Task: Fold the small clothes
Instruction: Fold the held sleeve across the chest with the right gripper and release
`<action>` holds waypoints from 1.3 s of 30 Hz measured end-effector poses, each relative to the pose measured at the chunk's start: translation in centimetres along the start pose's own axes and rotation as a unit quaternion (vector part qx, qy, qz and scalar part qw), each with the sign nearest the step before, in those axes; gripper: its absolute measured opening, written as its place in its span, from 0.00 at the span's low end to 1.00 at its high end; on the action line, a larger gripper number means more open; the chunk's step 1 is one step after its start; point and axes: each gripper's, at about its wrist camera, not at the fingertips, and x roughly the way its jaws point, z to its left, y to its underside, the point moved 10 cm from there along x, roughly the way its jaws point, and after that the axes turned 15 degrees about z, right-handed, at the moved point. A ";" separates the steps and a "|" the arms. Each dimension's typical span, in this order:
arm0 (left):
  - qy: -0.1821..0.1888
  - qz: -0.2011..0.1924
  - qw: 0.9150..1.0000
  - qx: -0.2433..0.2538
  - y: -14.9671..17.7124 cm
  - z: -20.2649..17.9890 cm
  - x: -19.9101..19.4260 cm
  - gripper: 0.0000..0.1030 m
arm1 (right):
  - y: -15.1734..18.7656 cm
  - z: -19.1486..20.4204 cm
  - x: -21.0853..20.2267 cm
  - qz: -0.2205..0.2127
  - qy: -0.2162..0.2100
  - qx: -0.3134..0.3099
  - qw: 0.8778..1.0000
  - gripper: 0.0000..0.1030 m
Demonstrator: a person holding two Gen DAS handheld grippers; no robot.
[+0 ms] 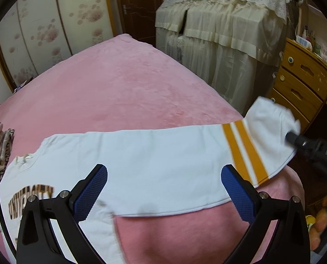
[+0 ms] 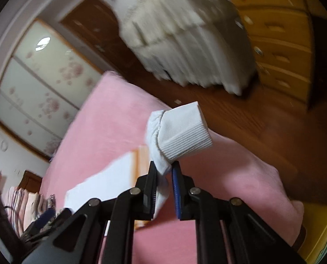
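A white sweatshirt (image 1: 141,165) with brown "UNIVERSITY" lettering lies flat on the pink bed. Its sleeve with two orange stripes (image 1: 244,151) stretches to the right, lifted off the bed's edge. My left gripper (image 1: 164,168) hovers open over the sweatshirt's body, and nothing sits between its blue pads (image 1: 90,193). My right gripper (image 2: 164,167) is shut on the sleeve just behind the ribbed white cuff (image 2: 185,134), which sticks out past the fingertips. In the left wrist view the right gripper (image 1: 292,137) shows as a black tip pinching the sleeve end.
The pink bed cover (image 1: 119,83) stretches far behind the sweatshirt. A pile of striped clothes (image 1: 0,145) lies at the bed's left edge. A wooden dresser (image 1: 304,83) and cream-draped furniture (image 1: 218,44) stand to the right, across the wooden floor (image 2: 240,114).
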 end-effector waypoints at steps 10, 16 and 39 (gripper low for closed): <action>-0.022 0.000 0.995 -0.093 3.4 12.7 -3.0 1.00 | 4.0 17.7 1.0 0.025 -0.040 -0.179 0.983 0.12; -0.032 0.030 0.985 -0.166 8.6 21.8 -1.4 1.00 | 10.0 24.2 8.2 0.100 -0.033 -0.248 0.963 0.12; 0.122 0.094 0.959 -0.236 13.5 24.3 5.2 0.89 | 21.2 22.3 11.9 0.198 0.044 -0.356 0.912 0.39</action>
